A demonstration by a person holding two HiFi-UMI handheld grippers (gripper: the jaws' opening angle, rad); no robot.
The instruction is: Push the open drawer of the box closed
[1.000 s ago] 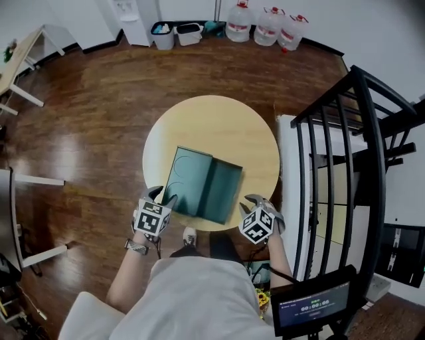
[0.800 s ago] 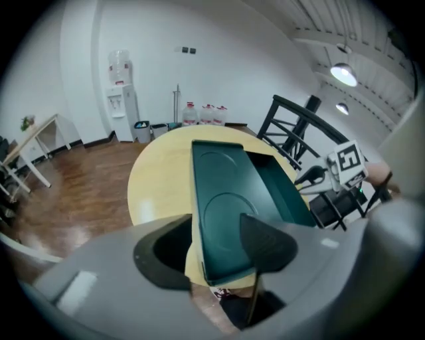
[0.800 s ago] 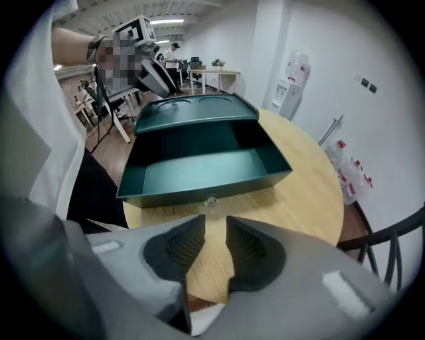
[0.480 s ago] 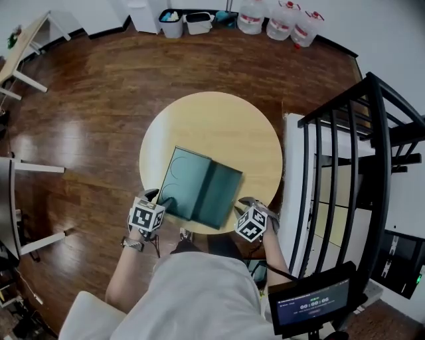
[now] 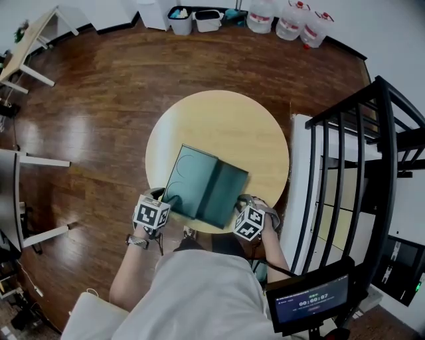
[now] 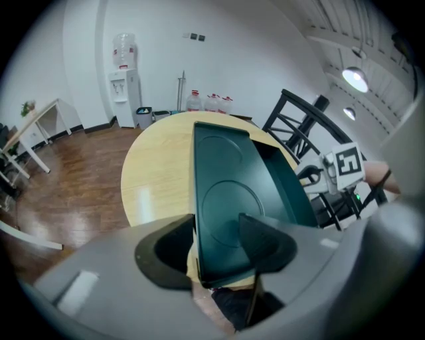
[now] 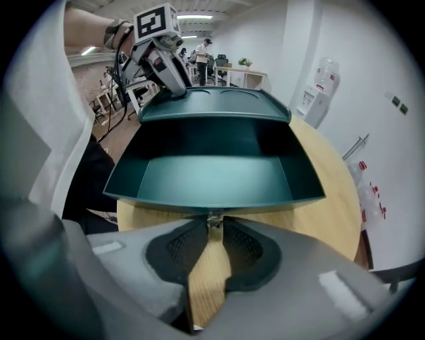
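Observation:
A dark green box (image 5: 188, 176) lies on the round wooden table (image 5: 219, 119), its drawer (image 5: 227, 191) pulled out toward the table's near right edge. My left gripper (image 5: 163, 198) stands at the box's near left corner. In the left gripper view the box (image 6: 226, 189) has its corner between the jaws of that gripper (image 6: 218, 224), which have just been closing and press on it. My right gripper (image 5: 240, 202) is at the drawer's front. In the right gripper view its jaws (image 7: 211, 222) have just been closing and pinch the small metal knob (image 7: 212, 217) under the drawer (image 7: 212, 179).
A black metal railing (image 5: 358, 153) runs down the right side, close to the table. Water bottles (image 5: 292, 23) and bins (image 5: 192, 18) line the far wall. A small screen (image 5: 309, 302) sits at the lower right, and white desk legs (image 5: 40, 159) stand at the left.
Both grippers have sunk and come in to the box: the left onto its near left corner, the right onto the drawer's front. The box has not visibly moved.

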